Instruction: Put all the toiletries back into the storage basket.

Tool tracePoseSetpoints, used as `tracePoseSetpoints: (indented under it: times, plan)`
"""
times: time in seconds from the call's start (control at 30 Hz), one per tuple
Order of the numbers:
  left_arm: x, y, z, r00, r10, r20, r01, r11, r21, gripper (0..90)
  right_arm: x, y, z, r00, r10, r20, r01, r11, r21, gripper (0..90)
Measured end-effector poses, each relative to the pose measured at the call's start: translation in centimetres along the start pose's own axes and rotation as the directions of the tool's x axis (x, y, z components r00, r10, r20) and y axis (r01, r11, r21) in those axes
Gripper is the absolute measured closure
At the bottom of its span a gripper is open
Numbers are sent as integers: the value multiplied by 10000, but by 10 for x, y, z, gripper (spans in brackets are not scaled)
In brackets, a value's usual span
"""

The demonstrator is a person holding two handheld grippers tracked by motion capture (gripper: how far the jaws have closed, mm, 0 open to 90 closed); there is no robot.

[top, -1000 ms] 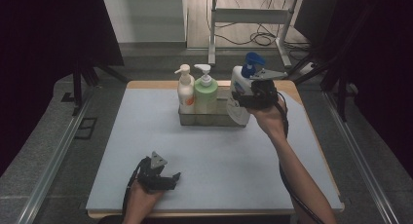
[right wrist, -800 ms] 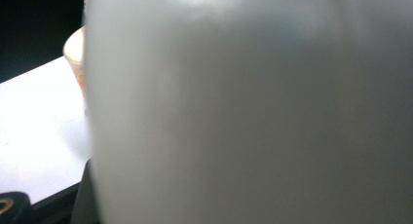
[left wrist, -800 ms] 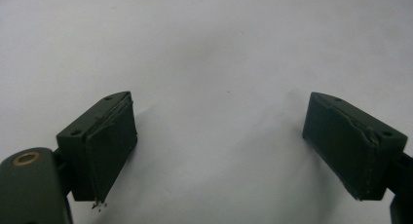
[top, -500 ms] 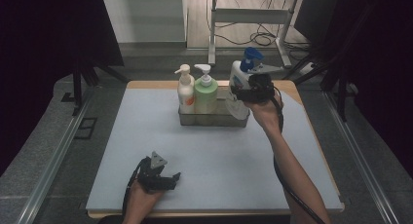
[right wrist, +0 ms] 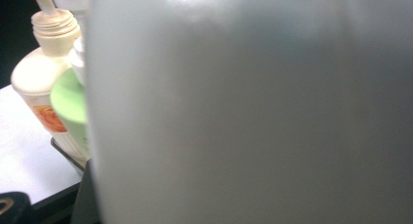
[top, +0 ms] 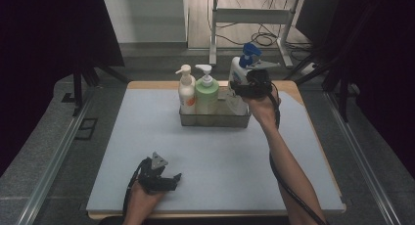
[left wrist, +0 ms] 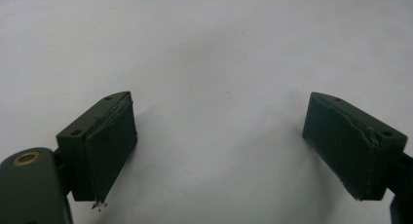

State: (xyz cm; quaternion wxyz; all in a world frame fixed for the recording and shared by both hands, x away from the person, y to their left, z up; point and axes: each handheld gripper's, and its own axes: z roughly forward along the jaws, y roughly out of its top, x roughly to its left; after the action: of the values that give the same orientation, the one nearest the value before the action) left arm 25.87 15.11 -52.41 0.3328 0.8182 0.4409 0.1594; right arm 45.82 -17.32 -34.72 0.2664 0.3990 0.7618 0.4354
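The left hand-held gripper (top: 169,178) is built of black parts and topped by a grey three-cornered plate. Seen from its own camera, two blocky black jaws are shown, their inner faces lined with dark pads (left wrist: 109,153) frayed at the edges; small screw holes and a brass-coloured ring are set in the housing. The right hand-held gripper (top: 244,88) is black too, and a black cable is trailed from it. Both forearms are left bare of sleeves.

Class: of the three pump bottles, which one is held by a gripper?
The white bottle with the blue pump, gripped by the right gripper; the cream and green ones stand untouched.
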Motion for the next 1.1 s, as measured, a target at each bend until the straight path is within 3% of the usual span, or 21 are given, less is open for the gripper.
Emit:
tracePoseSetpoints:
  times: [0.7,1.1]
  plan:
    - [0,0,0,10000,-4,3,4,10000,-10,121,0,-9,28,9998,-109,156,105,9997,240,378]
    - [0,0,0,10000,-2,3,2,10000,-11,121,3,-20,37,9999,137,69,-140,9982,578,377]
